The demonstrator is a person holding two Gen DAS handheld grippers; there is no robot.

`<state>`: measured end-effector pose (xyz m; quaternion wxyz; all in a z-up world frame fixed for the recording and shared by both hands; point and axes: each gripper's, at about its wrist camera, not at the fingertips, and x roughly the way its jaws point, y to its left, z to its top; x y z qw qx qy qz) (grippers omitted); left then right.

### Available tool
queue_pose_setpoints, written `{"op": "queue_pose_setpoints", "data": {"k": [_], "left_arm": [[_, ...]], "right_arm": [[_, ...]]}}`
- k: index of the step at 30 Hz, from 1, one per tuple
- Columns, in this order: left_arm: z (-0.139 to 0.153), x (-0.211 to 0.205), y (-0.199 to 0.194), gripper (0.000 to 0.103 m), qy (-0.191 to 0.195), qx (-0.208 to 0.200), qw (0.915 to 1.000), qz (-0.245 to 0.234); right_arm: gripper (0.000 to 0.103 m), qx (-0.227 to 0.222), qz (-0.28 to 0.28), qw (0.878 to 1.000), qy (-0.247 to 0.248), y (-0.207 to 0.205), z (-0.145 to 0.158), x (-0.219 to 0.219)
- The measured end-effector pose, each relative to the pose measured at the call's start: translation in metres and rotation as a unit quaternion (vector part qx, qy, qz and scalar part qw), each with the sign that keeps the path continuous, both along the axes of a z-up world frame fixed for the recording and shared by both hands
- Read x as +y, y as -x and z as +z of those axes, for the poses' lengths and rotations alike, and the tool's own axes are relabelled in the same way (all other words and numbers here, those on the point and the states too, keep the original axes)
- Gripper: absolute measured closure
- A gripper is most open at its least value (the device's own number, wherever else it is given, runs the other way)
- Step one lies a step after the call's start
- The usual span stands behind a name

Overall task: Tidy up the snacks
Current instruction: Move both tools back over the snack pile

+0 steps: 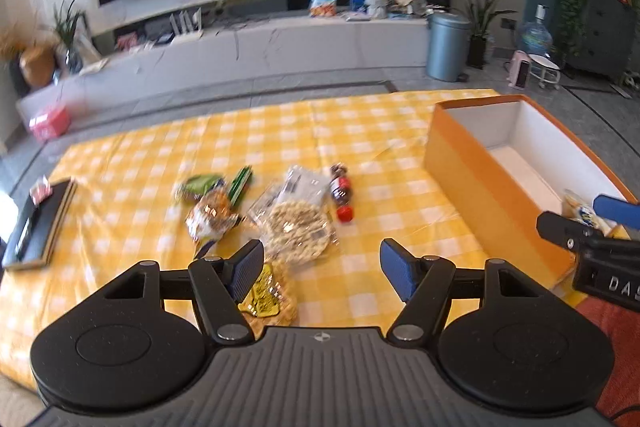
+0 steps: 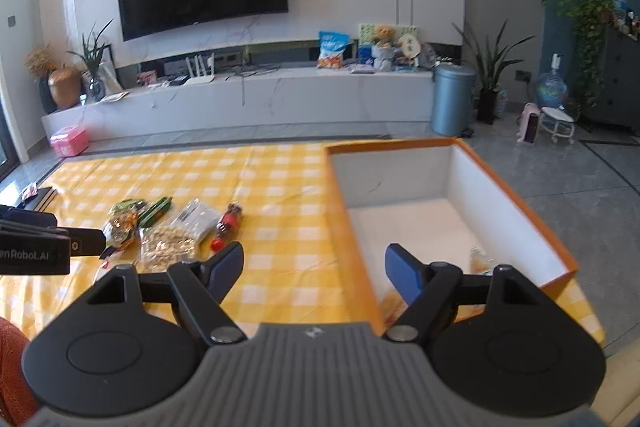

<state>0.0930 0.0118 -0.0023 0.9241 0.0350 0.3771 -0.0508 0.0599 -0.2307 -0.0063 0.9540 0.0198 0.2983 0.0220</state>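
Note:
Loose snacks lie on the yellow checked cloth (image 1: 360, 131): a clear bag of nuts (image 1: 296, 227), a small cola bottle (image 1: 340, 195), a bread packet (image 1: 210, 217), green packets (image 1: 200, 185) and a yellow packet (image 1: 264, 291). My left gripper (image 1: 322, 267) is open just above the cloth with nothing between its fingers, and its left finger hangs over the yellow packet. The orange box (image 2: 400, 145), white inside, stands to the right with a snack pack (image 2: 480, 261) in its near end. My right gripper (image 2: 316, 263) is open and holds nothing, straddling the box's near left wall.
A black flat stack (image 1: 36, 223) lies at the cloth's far left edge. Beyond the table are a long white TV bench (image 2: 260, 99), a blue bin (image 2: 452, 99) and a pink box (image 2: 70, 141) on the floor. An orange-red cushion (image 1: 608, 319) sits at the near right.

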Motion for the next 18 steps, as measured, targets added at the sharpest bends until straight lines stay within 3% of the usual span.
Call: {"op": "queue_pose_setpoints", "data": {"k": [7, 9, 13, 15, 18], "left_arm": [[-0.018, 0.027, -0.015, 0.024, 0.017, 0.024, 0.9992, 0.028], [-0.024, 0.035, -0.022, 0.024, 0.022, 0.031, 0.9984, 0.041], [-0.038, 0.047, -0.036, 0.024, 0.024, 0.053, 0.9961, 0.067], [-0.047, 0.051, -0.042, 0.014, 0.020, 0.064, 0.9947, 0.077], [-0.061, 0.059, -0.050, 0.011, 0.026, 0.080, 0.9915, 0.100]], "right_arm": [[0.028, 0.003, 0.040, 0.999, -0.009, -0.014, -0.020, 0.027], [0.035, 0.008, 0.052, 0.999, -0.012, -0.023, -0.027, 0.036], [0.036, 0.015, 0.077, 0.997, -0.012, -0.040, -0.041, 0.053], [0.036, 0.020, 0.090, 0.996, -0.015, -0.050, -0.047, 0.061], [0.036, 0.031, 0.106, 0.994, -0.016, -0.066, -0.059, 0.072]]}}
